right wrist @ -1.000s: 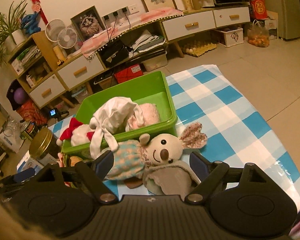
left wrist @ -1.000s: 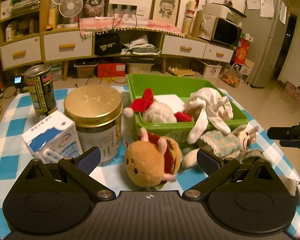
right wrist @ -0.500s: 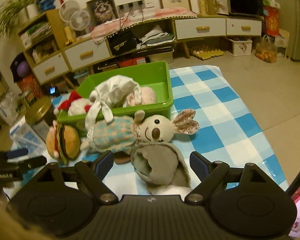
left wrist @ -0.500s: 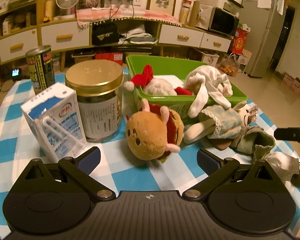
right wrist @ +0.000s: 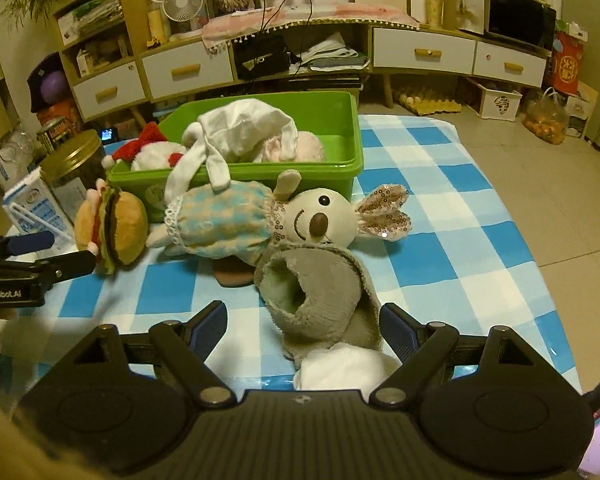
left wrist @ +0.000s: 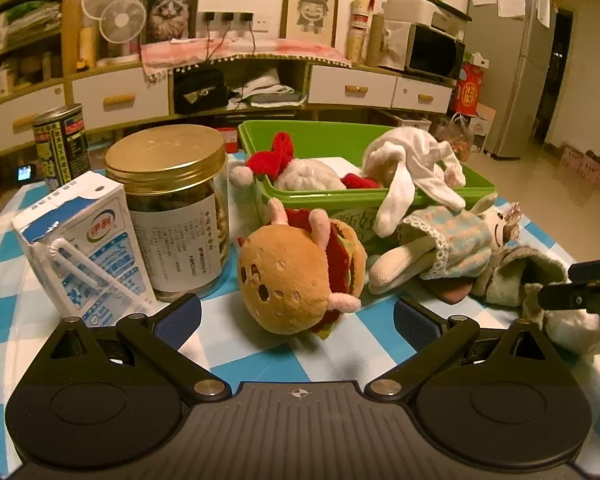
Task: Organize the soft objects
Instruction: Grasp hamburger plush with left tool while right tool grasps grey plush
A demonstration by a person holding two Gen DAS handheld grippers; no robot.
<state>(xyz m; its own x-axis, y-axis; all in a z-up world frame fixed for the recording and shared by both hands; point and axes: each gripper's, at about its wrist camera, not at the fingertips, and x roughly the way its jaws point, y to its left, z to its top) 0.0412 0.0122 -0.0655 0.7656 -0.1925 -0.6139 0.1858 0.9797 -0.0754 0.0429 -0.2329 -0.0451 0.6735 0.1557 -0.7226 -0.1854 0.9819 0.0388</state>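
Left wrist view: left tool (left wrist: 298,316) released, burger toy (left wrist: 300,276) just ahead on worktop (left wrist: 260,360).
Right wrist view: right tool (right wrist: 302,330) released, grey slipper (right wrist: 320,292) between fingers, pads apart from it.
Green bin (right wrist: 340,168): holds white soft toys.
Rabbit doll (right wrist: 268,220): lies beside bin.

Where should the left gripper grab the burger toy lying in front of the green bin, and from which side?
Probably across the bun. The burger toy lies tipped on its side on the checked tablecloth, rounded bun facing the open left gripper, pink nubs sticking out. Come straight in from the near side, angled down, one finger either side of the bun. The jar stands close on the left, so keep that finger tight to the toy.
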